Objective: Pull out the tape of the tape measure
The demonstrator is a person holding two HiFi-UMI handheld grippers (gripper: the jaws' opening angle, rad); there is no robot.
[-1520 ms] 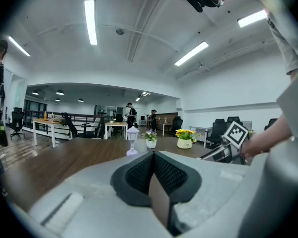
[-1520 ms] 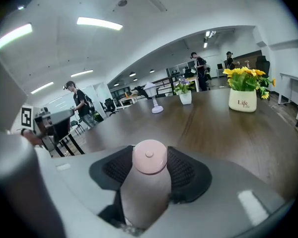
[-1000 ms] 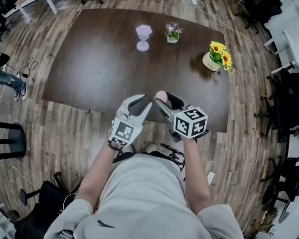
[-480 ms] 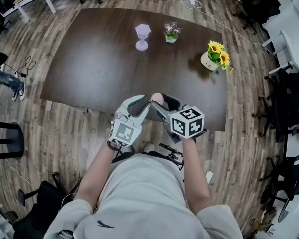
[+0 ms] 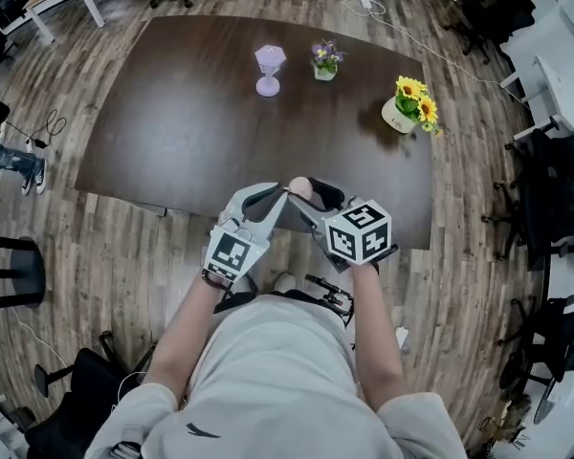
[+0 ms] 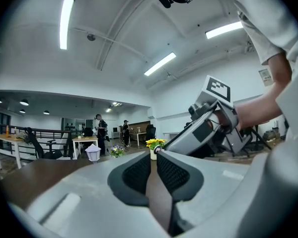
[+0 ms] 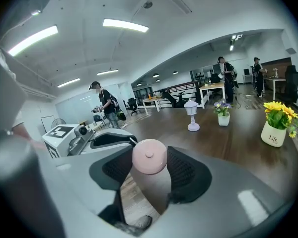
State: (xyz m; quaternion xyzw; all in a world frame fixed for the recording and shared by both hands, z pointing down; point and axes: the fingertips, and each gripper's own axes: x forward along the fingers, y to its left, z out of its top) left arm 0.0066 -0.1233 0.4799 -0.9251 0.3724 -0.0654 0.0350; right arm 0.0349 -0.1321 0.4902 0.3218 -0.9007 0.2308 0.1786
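My right gripper (image 5: pixel 312 192) is shut on a round pink tape measure (image 7: pixel 149 156), which sits between its black pads and also shows in the head view as the pink tape measure (image 5: pixel 300 188). I hold it in the air just in front of the near edge of the table (image 5: pixel 172 132). My left gripper (image 5: pixel 285 196) meets it from the left, tip to tip. The left jaws have just been closing and now stand nearly together on the small white end tab (image 6: pixel 156 151) of the tape. From the right gripper view, the left gripper (image 7: pixel 123 139) touches the case's left side.
The dark wooden table carries a lilac lamp-shaped ornament (image 5: pixel 271 70), a small pot of purple flowers (image 5: pixel 325 60) and a white pot of sunflowers (image 5: pixel 408 109). Office chairs (image 5: pixel 555 199) stand to the right. Several people (image 7: pixel 103 105) stand at desks far off.
The left gripper's jaws have drawn together at the tape measure's side. Both hands stay where they were, and the right gripper keeps its hold.
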